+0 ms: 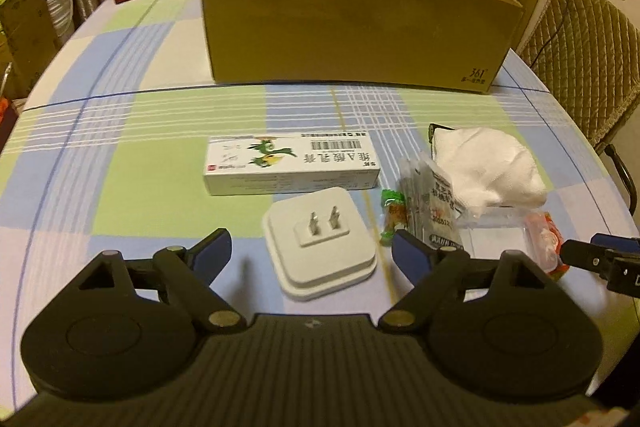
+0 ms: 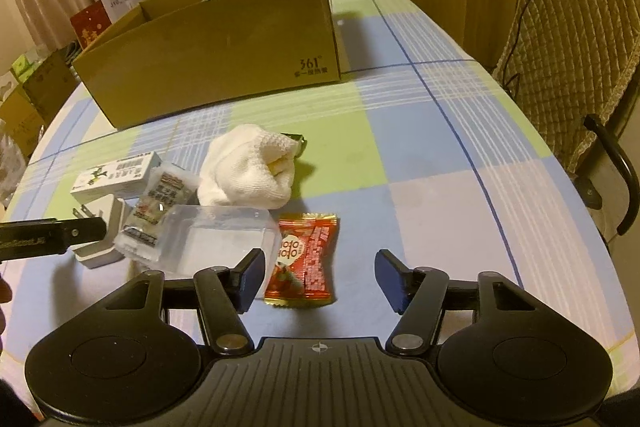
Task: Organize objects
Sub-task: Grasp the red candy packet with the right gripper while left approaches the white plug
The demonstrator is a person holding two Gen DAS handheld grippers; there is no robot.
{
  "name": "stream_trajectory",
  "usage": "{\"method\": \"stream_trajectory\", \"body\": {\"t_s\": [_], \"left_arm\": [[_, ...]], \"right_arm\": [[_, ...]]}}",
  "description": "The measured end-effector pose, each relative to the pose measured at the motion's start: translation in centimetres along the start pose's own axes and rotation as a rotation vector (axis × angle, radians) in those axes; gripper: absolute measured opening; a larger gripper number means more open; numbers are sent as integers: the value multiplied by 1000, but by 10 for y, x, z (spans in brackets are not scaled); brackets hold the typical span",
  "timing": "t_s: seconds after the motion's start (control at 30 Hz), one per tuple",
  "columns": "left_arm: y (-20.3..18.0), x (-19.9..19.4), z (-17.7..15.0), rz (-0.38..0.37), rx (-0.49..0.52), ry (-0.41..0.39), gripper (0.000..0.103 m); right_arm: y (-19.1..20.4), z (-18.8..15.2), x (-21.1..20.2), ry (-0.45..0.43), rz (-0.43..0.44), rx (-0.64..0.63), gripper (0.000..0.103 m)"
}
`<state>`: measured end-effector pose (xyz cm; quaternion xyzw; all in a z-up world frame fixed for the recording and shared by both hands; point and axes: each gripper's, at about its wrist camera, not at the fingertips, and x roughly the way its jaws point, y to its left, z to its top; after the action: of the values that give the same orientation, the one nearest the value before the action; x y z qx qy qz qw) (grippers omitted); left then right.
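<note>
L fingers (image 1: pixel 218 254) spread wide, empty — white plug adapter (image 1: pixel 320 245) on bench (image 1: pixel 132 179) between them. R fingers (image 2: pixel 251 273) wide too, nothing held — red candy packet (image 2: pixel 304 259) between. Cardboard box (image 1: pixel 352 27) behind.

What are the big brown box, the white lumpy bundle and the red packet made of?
Brown box: matte cardboard, judging by its thin folded walls. White bundle: knitted or woven cloth, with a ribbed weave showing. Red packet: glossy plastic or foil film, with crimped ends.
</note>
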<state>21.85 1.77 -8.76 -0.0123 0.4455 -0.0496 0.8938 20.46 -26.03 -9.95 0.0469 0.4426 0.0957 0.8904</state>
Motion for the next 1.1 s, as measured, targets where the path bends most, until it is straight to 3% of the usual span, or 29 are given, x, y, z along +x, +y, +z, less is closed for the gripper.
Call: {"method": "stream_trajectory", "body": {"t_s": [0.3, 0.67, 0.8, 1.1], "left_arm": [[0, 22, 4, -6, 20, 37, 66], [-4, 19, 4, 17, 68, 19, 66], [-6, 23, 5, 15, 77, 22, 65], [-5, 20, -1, 15, 72, 13, 63]], "right_arm": [[-1, 0, 15, 25, -2, -10, 58], [12, 0, 28, 24, -15, -69, 41], [17, -3, 29, 21, -24, -103, 30], [18, -5, 26, 12, -29, -91, 27]]}}
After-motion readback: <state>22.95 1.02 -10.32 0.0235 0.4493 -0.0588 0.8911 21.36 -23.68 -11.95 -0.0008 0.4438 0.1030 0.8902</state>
